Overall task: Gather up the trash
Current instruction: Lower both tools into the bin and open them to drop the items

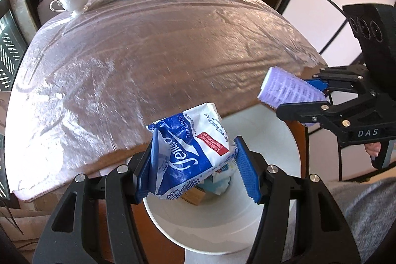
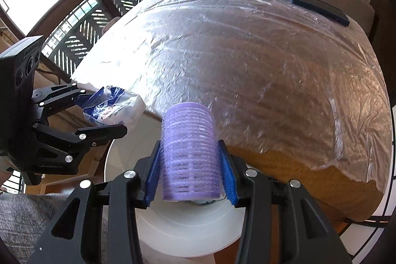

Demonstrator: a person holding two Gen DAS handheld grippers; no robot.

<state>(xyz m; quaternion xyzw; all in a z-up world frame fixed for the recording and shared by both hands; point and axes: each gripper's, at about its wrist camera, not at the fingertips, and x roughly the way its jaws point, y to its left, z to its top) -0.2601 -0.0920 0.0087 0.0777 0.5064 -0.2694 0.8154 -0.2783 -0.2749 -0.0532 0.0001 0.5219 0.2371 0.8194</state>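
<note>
Left tool [image 1: 195, 166] pinches the limp, light tissue pack [image 1: 190, 155] mid-body, right tool [image 2: 189, 171] clamps the stiff, grippy purple roller [image 2: 189, 152] across its sides, both over the white bin [image 1: 222, 227] at lower centre.

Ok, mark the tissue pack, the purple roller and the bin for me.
tissue pack [image 1: 195, 155], left wrist view, on its blue printed face.
purple roller [image 2: 189, 152], right wrist view, mid-barrel.
bin [image 1: 277, 130], left wrist view, white inner wall.
</note>
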